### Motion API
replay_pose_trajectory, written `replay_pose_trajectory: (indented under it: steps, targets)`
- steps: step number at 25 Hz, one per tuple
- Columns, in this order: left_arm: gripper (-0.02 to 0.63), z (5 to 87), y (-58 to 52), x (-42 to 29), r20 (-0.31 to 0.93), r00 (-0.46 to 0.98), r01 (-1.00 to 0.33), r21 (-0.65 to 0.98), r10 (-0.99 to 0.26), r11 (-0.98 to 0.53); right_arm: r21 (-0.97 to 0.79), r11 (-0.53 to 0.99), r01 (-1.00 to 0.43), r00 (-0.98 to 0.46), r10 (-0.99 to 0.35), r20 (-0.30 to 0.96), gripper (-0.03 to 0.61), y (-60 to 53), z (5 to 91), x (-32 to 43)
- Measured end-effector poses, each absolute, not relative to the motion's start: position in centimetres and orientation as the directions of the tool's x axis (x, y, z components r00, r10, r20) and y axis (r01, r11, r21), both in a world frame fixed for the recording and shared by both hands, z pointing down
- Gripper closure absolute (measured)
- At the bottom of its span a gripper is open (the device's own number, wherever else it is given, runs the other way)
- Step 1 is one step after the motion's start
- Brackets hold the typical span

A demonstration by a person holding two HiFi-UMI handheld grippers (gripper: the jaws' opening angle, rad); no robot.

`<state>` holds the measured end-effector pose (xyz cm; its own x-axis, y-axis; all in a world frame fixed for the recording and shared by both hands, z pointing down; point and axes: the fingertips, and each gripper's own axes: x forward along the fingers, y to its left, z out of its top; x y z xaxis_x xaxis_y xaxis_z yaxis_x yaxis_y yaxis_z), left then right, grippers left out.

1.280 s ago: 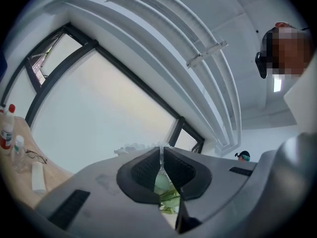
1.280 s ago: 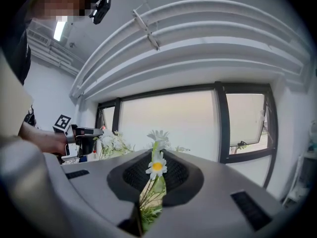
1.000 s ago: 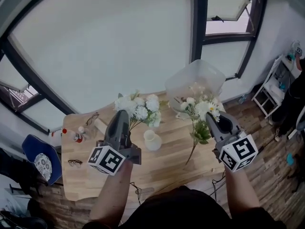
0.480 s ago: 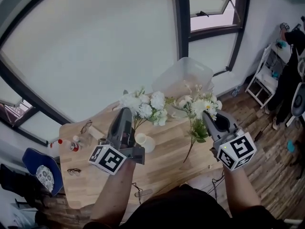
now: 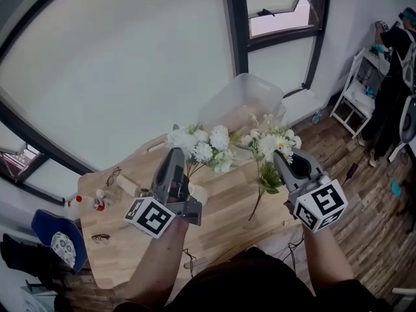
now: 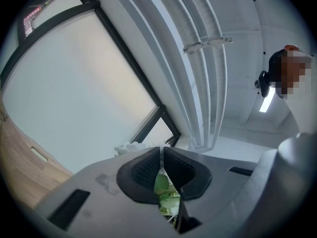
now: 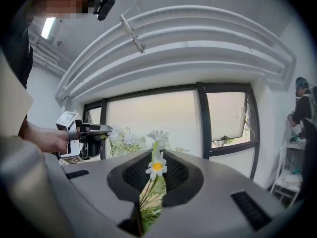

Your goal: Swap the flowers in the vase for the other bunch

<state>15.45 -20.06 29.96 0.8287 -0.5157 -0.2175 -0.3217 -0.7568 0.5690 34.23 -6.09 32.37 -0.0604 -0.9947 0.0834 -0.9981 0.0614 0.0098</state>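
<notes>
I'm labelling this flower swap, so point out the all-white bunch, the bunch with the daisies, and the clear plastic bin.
white bunch [image 5: 205, 147], head view, on its flower heads.
daisy bunch [image 7: 157, 167], right gripper view, on the yellow-centred daisy head.
clear bin [image 5: 242, 99], head view, on its side wall.

Table [image 5: 227, 220]: pale wood, matt, plank seams showing. Floor [image 5: 364, 194], 3 o'clock: darker wood boards, faint sheen. Bin [image 5: 242, 99], 12 o'clock of table: translucent plastic, smooth. Left gripper [image 6: 161, 151], right gripper [image 7: 157, 157]: grey plastic shells, matt, smooth; black pads [image 6: 144, 171] finely ribbed. Marker cubes [image 5: 151, 216]: matt black-and-white print. White bunch [image 5: 198, 149], daisy bunch [image 5: 273, 145]: petals matt, material not determinable.
</notes>
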Motion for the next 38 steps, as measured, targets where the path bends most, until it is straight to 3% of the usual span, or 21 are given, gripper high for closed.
replay_pose_trajectory:
  steps: [14,30,38]
  targets:
    - [0.588,35.9,-21.9,11.8,-0.117,0.805,-0.399,0.618,-0.582,-0.677,0.001,0.052,-0.999,-0.051,-0.991,0.121,0.520,-6.6,33.7,33.8]
    - [0.588,39.2,-21.1,9.3,-0.025,0.764,-0.569,0.443,-0.644,-0.692,0.014,0.161,-0.987,-0.158,-0.976,0.148,0.520,-9.1,34.8,31.8]
    - [0.588,41.2,-22.4,5.8,0.014,0.745,-0.603,0.441,-0.667,-0.664,0.020,0.197,-0.980,-0.190,-0.966,0.175,0.520,-11.7,35.1,28.3]
